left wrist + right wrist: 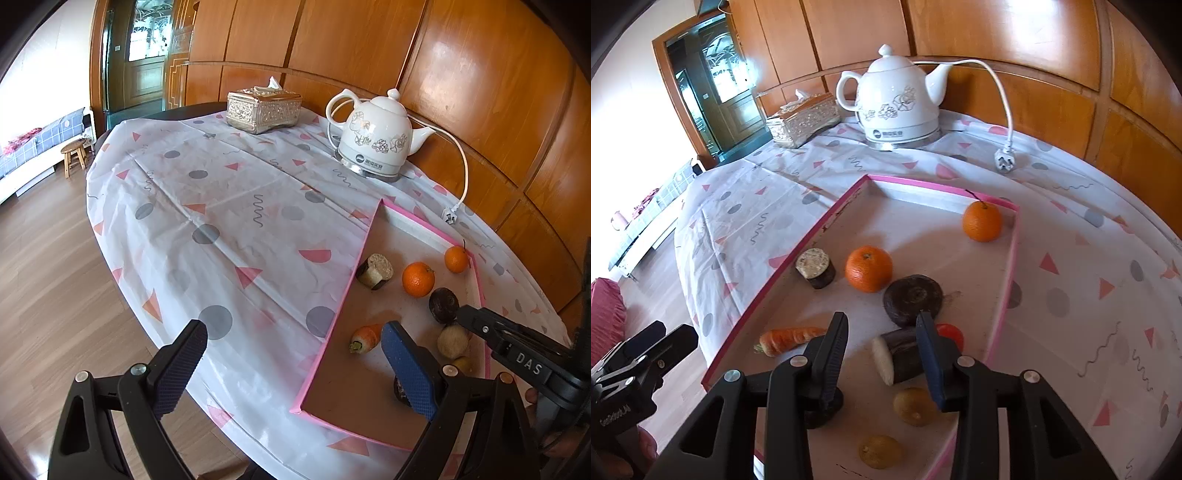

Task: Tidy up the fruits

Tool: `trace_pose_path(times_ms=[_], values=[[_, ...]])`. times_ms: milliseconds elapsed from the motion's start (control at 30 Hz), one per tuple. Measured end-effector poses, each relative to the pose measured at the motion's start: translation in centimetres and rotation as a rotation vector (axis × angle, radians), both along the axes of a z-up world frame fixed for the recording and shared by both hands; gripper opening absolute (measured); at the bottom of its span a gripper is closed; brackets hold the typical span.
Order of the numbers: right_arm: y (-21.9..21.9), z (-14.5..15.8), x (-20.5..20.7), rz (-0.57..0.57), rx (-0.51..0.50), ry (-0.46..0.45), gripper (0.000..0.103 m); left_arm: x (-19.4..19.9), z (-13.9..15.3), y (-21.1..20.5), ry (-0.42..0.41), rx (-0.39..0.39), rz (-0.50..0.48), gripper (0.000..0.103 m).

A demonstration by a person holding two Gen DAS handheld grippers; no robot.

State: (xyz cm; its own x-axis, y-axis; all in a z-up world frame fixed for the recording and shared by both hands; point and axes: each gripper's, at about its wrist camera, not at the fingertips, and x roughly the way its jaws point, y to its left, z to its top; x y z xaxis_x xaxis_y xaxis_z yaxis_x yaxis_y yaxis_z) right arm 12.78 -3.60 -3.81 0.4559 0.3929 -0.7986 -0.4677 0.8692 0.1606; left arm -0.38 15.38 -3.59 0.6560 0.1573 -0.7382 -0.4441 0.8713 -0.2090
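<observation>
A shallow pink-rimmed tray [1008, 273] lies on the patterned tablecloth. It holds a big orange [868, 268], a small stemmed orange [981, 220], a dark round fruit [912, 295], a carrot [790, 339], a dark-skinned pale-topped slice [816, 267], two yellowish fruits [914, 406] and a red one [951, 334]. My right gripper [882, 350] hovers over the tray, jaws apart. An eggplant piece [897, 356] lies under the gap with no pad pressing on it. My left gripper [293, 369] stands wide open and empty over the tray's near-left corner.
A white floral kettle [897, 103] with a loose cord and plug [1003, 162] stands at the back by the wooden wall. A silver tissue box [264, 110] sits to its left. The round table's edge [122, 280] drops to the wood floor on the left.
</observation>
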Motion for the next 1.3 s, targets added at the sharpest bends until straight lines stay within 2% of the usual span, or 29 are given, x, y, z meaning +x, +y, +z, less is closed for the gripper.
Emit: trace_pose_path(times_ms=[333, 500, 600, 867, 1100, 1300], values=[[-1.1, -0.6, -2.2, -0.006, -0.035, -0.016, 0.038, 0.2, 0.0, -0.8, 0.007, 0.009, -0.029, 0.096], [0.0, -1.5, -2.0, 0.025, -0.075, -0.012, 0.030, 0.1, 0.3, -1.4, 0.006, 0.024, -0.044, 0.099], [0.9, -1.5, -1.4, 0.031, -0.092, -0.016, 0.030, 0.0, 0.6, -1.8, 0.001, 0.037, -0.055, 0.101], [0.5, -0.6, -2.0, 0.018, -0.044, -0.022, 0.030, -0.3, 1.1, -2.3, -0.014, 0.051, -0.066, 0.103], [-1.3, 0.3, -3.3, -0.060, -0.016, -0.046, 0.034, -0.6, 1.8, -3.0, -0.027, 0.061, -0.079, 0.103], [-3.0, 0.8, -5.4, -0.158, -0.049, -0.102, 0.037, -0.8, 2.5, -4.2, -0.050, 0.088, -0.120, 0.103]])
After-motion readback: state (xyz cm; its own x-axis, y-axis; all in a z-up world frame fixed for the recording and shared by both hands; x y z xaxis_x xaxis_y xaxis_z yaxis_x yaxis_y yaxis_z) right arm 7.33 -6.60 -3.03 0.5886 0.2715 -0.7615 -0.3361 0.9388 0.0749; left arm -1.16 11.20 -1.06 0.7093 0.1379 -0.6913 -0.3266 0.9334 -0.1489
